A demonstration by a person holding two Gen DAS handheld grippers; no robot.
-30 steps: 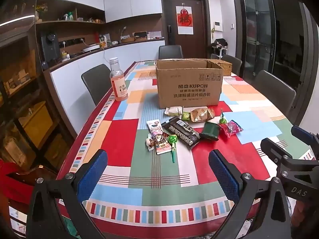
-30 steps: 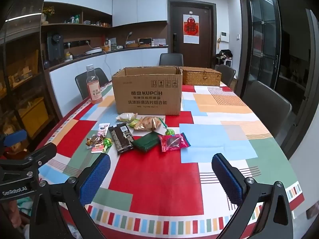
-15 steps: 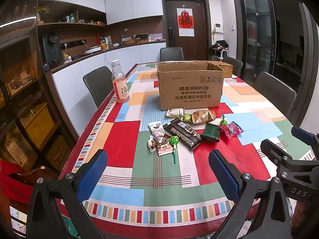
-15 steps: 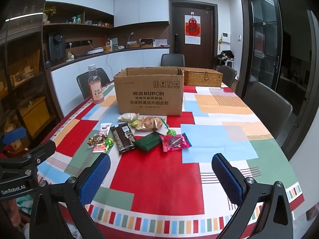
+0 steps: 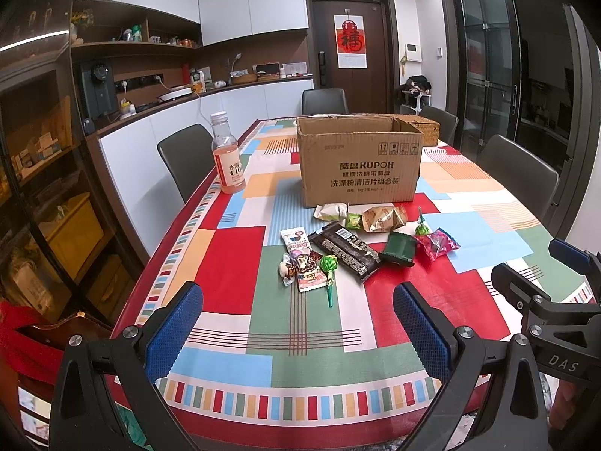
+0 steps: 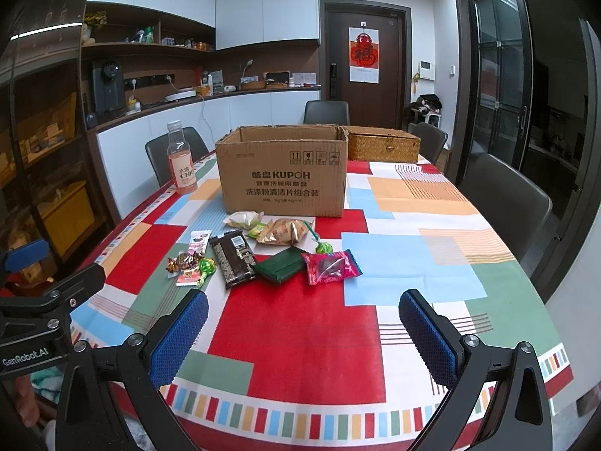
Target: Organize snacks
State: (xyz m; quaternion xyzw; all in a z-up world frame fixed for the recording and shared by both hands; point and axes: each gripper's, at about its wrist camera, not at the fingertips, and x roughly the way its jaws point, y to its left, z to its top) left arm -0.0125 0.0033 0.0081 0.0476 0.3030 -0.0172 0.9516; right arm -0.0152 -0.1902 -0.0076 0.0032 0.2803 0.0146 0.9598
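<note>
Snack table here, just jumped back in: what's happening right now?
Nothing is picked up yet. The left gripper and right gripper both hang open and empty above the near table edge. The snacks, including the black bar and pink packet, lie loose in front of the open cardboard box.

Patchwork-clothed table (image 5: 233,259) carries box (image 5: 358,167), bottle (image 5: 228,159) — scattered snacks (image 5: 343,250).

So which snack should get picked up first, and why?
Probably the pink candy packet. It lies nearest the right gripper, which is open and empty, and nothing rests on top of it. I'd move that gripper forward and down over it, then lift it toward the open cardboard box behind the pile.
</note>
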